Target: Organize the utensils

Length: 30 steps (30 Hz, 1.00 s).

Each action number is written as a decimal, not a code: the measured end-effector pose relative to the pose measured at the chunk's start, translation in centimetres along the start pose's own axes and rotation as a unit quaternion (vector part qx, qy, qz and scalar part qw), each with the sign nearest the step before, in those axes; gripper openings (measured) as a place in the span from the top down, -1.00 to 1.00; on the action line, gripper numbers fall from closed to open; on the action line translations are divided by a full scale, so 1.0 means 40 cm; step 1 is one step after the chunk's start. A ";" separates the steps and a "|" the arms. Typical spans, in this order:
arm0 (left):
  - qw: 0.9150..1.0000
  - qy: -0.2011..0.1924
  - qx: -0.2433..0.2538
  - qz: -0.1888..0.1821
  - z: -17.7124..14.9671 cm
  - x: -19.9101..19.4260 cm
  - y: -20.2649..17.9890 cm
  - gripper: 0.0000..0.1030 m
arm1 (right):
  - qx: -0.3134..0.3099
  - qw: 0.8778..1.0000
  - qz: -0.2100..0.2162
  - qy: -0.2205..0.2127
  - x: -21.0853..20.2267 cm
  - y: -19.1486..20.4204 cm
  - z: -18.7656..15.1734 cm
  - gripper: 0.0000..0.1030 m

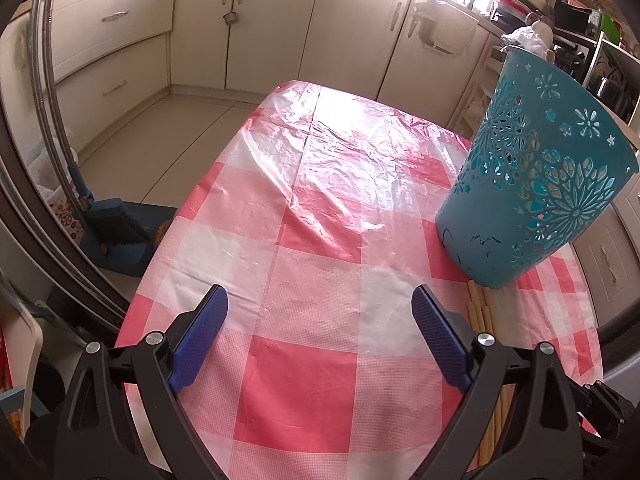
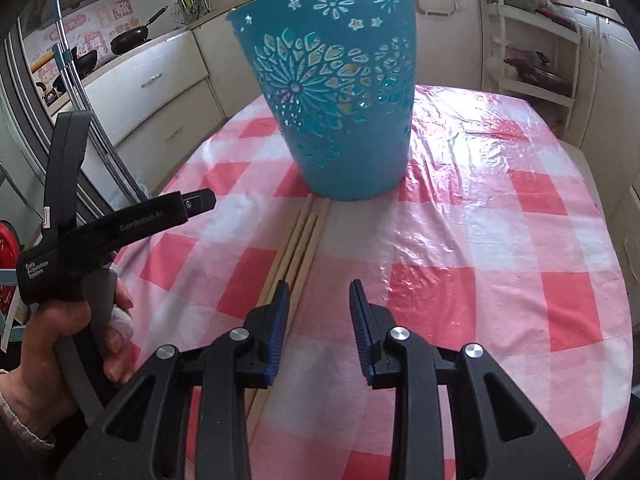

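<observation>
Pale wooden sticks (image 2: pixel 298 236) side by side

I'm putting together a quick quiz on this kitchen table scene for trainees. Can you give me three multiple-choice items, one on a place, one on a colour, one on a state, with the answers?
1. Where do the wooden sticks lie?
A. Inside the basket
B. On the tablecloth, in front of the basket
C. On the floor

2. What colour is the basket?
A. Teal blue
B. Yellow
C. Black

3. How is the right gripper?
A. Clamped on a stick
B. Holding the basket
C. Open, nothing between its fingers

Answers:
1 B: the sticks run along the checked tablecloth, ends at the basket's base.
2 A: its cut-out wall is teal.
3 C: only tablecloth shows in the gap; the sticks lie beside its left finger.
</observation>
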<state>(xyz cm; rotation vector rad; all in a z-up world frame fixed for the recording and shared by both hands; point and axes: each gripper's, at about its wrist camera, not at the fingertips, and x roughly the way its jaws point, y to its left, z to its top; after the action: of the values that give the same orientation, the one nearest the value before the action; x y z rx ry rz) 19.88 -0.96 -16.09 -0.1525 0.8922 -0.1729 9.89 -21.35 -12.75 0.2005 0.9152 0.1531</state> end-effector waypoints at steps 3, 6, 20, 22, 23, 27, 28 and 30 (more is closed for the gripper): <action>1.000 0.000 0.000 -0.001 0.000 0.000 0.000 -0.73 | -0.002 1.000 0.000 0.006 0.021 0.016 -0.009 0.40; 1.000 0.000 0.001 -0.001 0.000 0.000 -0.001 -0.73 | 0.000 1.000 -0.007 0.010 0.039 0.023 -0.004 0.44; 1.000 0.003 0.006 0.001 -0.002 0.001 -0.011 -0.73 | -0.075 0.996 -0.046 0.029 0.046 0.051 -0.009 0.72; 1.000 0.003 0.005 0.001 -0.002 0.001 -0.011 -0.73 | -0.082 0.995 -0.054 0.031 0.027 0.038 -0.024 0.80; 1.000 0.003 0.007 0.001 -0.002 0.001 -0.010 -0.73 | -0.081 0.994 -0.059 0.031 0.018 0.028 -0.032 0.80; 1.000 0.012 0.027 -0.003 -0.014 -0.007 -0.036 -0.73 | -0.051 0.996 -0.073 0.027 -0.019 -0.038 -0.051 0.81; 0.999 0.018 0.036 -0.015 -0.022 -0.012 -0.050 -0.73 | -0.044 0.996 -0.072 0.025 -0.026 -0.054 -0.052 0.81; 0.998 0.020 0.058 -0.031 -0.039 -0.025 -0.085 -0.73 | -0.030 0.997 -0.066 0.024 -0.030 -0.082 -0.052 0.81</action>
<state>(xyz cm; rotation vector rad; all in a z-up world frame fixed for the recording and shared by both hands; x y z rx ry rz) 17.73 -4.14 -15.61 -0.0683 0.9149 -0.2865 7.66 -24.57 -13.82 0.0804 0.9677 0.0642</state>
